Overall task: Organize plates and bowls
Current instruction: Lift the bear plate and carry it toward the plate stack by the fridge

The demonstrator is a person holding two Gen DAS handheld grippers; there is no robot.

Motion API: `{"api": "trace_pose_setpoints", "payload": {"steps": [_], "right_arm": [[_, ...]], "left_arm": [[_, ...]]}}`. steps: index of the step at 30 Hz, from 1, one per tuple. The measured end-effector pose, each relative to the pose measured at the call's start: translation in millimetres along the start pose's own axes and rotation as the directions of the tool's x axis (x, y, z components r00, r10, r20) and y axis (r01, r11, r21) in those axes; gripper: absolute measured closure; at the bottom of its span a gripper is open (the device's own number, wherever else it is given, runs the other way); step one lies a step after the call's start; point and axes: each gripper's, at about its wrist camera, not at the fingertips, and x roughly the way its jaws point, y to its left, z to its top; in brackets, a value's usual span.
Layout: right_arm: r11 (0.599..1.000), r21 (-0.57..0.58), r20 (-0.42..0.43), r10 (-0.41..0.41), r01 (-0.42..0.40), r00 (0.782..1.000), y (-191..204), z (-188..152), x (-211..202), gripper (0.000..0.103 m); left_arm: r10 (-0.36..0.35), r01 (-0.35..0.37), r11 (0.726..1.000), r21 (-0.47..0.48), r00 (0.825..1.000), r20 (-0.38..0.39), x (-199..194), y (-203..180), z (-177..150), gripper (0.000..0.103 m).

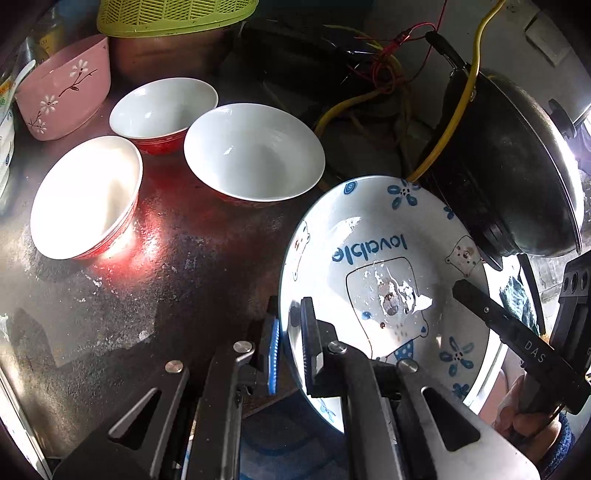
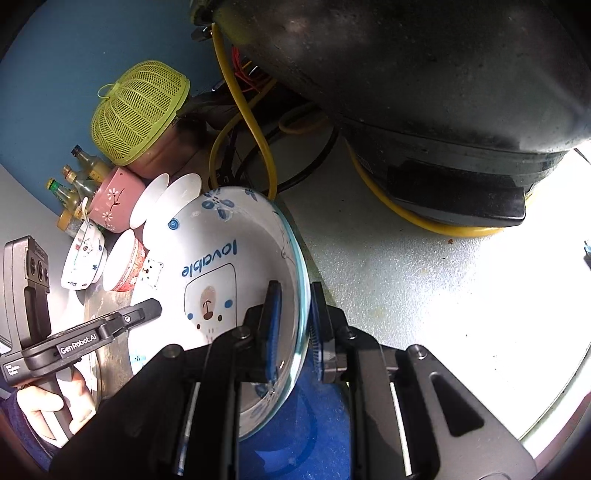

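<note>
A white plate with blue flowers, a bear and the word "lovable" [image 1: 384, 254] [image 2: 221, 258] is held tilted between both grippers. My left gripper [image 1: 290, 349] is shut on its left rim. My right gripper [image 2: 293, 325] straddles its right rim, one pad inside and one outside, with a small gap to the outer pad; it also shows in the left wrist view [image 1: 517, 332]. Three red bowls with white insides [image 1: 255, 153] [image 1: 164, 107] [image 1: 86, 195] stand on the dark counter [image 1: 166, 288]. A pink flowered bowl [image 1: 62, 88] stands behind them.
A black wok [image 1: 509, 166] [image 2: 424, 74] leans at the right over yellow and red cables [image 1: 458, 110]. A yellow-green mesh basket [image 1: 173, 14] [image 2: 136, 110] stands behind. A small bear-patterned bowl [image 2: 83, 258] and bottles [image 2: 74, 181] stand at the left.
</note>
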Motion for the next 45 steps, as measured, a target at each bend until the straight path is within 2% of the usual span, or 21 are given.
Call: {"api": "trace_pose_setpoints", "payload": {"steps": [2,16,33,45], "right_arm": [[1.000,-0.005,-0.001,0.007,-0.007,1.000,2.6,-0.1,-2.7,0.087],[0.996,-0.073,0.004,0.053,-0.053,0.999,38.7,-9.0,-18.0,0.087],[0.974,-0.192,-0.040,0.118,-0.124,0.992,107.1,-31.4,-14.1,0.087],[0.939,-0.283,-0.102,0.171,-0.193,0.980,168.8,-50.2,6.4,0.087]], "left_arm": [[0.005,-0.005,1.000,-0.005,1.000,0.009,-4.5,-6.5,-3.6,0.095],[0.030,-0.026,0.998,-0.060,0.997,0.074,-47.6,14.0,-24.8,0.095],[0.093,-0.067,0.982,-0.175,0.986,0.140,-100.5,69.3,-69.5,0.095],[0.161,-0.108,0.952,-0.286,0.972,0.169,-137.9,123.4,-104.5,0.095]]}}
